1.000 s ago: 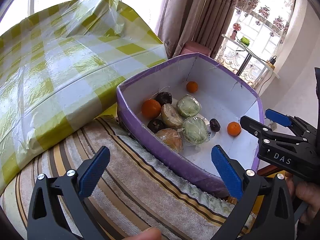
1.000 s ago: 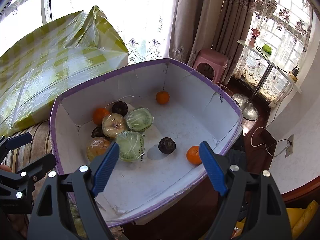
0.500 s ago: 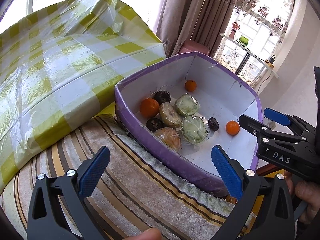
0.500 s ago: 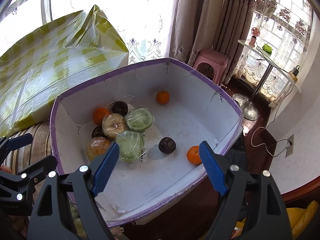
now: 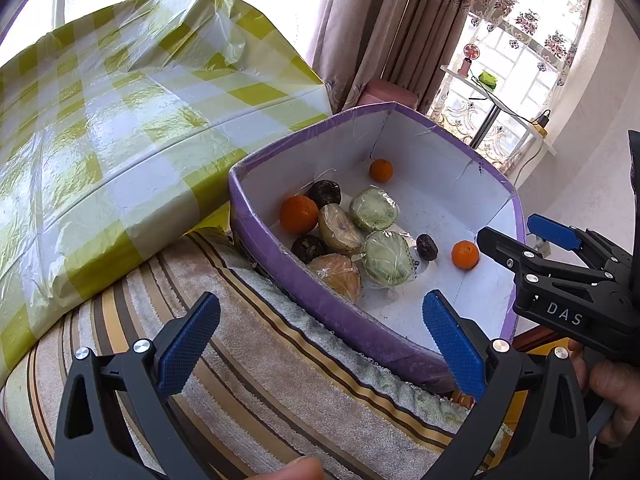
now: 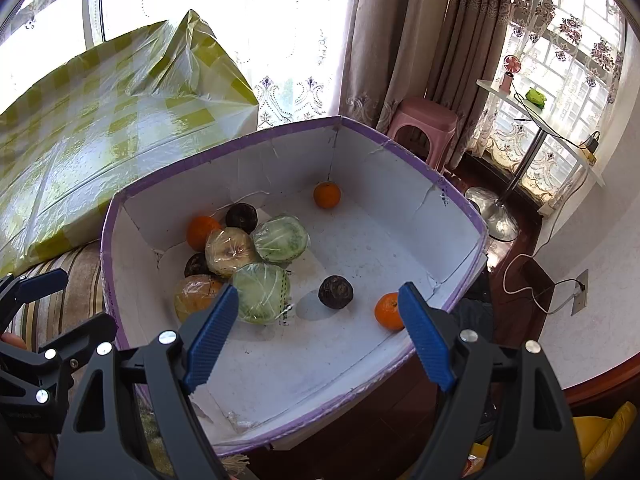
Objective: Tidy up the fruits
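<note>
A purple-rimmed box (image 6: 464,216) holds the fruit: wrapped green ones (image 6: 262,292) clustered left, an orange (image 6: 389,311) near right. My right claw (image 6: 316,336) hangs above it, fingers apart; my left claw (image 5: 320,344), also apart, is over the striped towel (image 5: 260,364).

Striped towel-covered surface (image 5: 256,344), purple box (image 5: 320,296) and yellow-checked wrapped bundle (image 5: 120,120) on it

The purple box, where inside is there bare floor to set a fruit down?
Bare floor in the purple box: the near end below the loose dark fruit, and the middle between it and the far orange. The left side is crowded: wrapped green fruit in a tight cluster.
</note>
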{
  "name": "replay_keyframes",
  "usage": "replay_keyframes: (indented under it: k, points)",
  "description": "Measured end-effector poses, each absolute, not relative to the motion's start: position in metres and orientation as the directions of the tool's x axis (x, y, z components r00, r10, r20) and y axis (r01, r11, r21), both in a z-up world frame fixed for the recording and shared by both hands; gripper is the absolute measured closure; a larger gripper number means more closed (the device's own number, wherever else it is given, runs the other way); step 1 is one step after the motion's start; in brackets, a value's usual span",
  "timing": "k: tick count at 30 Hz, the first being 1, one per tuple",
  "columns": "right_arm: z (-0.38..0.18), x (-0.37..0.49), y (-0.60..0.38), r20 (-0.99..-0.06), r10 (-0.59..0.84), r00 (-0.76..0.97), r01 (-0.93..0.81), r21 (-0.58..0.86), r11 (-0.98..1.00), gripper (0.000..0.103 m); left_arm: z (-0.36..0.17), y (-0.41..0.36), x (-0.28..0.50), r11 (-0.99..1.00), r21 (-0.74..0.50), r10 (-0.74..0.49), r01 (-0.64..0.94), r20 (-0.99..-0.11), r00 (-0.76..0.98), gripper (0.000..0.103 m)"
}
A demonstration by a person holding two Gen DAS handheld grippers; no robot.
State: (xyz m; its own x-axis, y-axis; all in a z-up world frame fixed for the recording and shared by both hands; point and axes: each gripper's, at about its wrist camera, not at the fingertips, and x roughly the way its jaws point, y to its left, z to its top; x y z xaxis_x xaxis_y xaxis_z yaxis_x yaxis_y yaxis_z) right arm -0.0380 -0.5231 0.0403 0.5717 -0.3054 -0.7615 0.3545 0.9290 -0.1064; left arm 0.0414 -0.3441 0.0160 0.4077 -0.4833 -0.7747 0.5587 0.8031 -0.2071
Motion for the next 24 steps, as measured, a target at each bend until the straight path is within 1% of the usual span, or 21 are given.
replay_keyframes:
  k: [24]
  points:
    - [0.0422, -0.0370, -0.5242, -0.761, -0.302, 0.574, 0.351, -0.104, 0.930, 0.021, 0.0166, -0.3445, 0.0421, 0.804, -0.207, -0.482, 0.558, -0.775, 0.408, 0.005]
